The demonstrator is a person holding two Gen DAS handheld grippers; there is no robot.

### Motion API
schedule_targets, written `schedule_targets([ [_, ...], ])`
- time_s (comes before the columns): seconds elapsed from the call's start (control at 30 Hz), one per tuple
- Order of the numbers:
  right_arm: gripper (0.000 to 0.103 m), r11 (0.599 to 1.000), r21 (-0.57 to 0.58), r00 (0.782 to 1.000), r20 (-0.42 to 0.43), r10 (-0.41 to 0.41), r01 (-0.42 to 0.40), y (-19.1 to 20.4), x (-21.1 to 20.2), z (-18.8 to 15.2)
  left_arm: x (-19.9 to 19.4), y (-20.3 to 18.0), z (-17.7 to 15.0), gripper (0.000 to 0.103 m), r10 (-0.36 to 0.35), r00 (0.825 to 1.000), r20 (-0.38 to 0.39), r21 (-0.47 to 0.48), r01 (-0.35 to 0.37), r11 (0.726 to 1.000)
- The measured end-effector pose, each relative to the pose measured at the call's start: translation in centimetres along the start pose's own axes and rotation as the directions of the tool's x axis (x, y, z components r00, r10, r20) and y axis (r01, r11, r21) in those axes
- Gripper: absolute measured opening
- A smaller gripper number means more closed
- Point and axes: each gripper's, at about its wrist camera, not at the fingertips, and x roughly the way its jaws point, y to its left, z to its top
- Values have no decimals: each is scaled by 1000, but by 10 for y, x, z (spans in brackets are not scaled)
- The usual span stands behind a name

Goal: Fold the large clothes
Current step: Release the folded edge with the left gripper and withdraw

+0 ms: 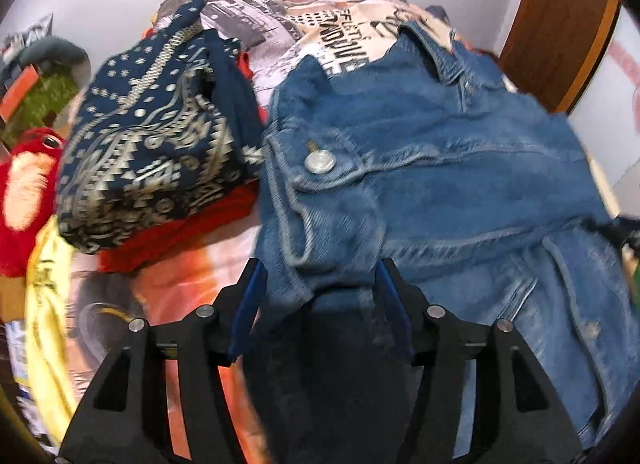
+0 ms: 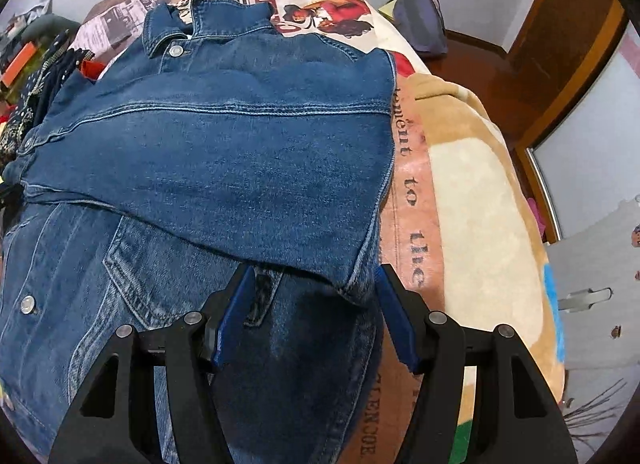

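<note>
A blue denim jacket (image 1: 440,168) lies on a bed with a printed cover (image 1: 280,20). In the left wrist view a sleeve cuff with a metal button (image 1: 320,163) is folded over the body. My left gripper (image 1: 320,276) is open, its blue-padded fingers either side of the cuff's fold. In the right wrist view the jacket (image 2: 224,144) has one panel folded across it. My right gripper (image 2: 314,280) is open, with the folded panel's corner between its fingers.
A folded navy patterned garment (image 1: 152,136) on red cloth (image 1: 176,236) lies left of the jacket. A red plush toy (image 1: 24,192) sits far left. A tan blanket (image 2: 480,192) lies right of the jacket. A wooden door frame (image 2: 560,44) stands at the right.
</note>
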Motion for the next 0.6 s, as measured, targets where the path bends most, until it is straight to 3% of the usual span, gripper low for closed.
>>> schedule_targets([
  [0.1, 58, 1000, 4, 1000, 26, -1, 1, 0, -13, -3, -11, 4, -5, 57, 45, 999, 5, 39, -45, 998],
  [0.3, 58, 1000, -15, 993, 113, -24, 25, 4, -50, -5, -50, 23, -6, 59, 0, 999, 50, 10, -1, 1000],
  [0.43, 62, 997, -28, 981, 181, -71, 78, 8, -77, -9, -76, 31, -7, 76, 8, 995, 100, -7, -8, 1000],
  [0.53, 74, 990, -28, 964, 234, -127, 137, 11, -93, -12, -90, 35, -13, 79, 1, 993, 118, -28, 3, 1000],
  [0.6, 75, 988, -31, 954, 267, -136, 150, 12, -103, -16, -95, 37, -20, 82, -3, 994, 109, -41, 8, 999],
])
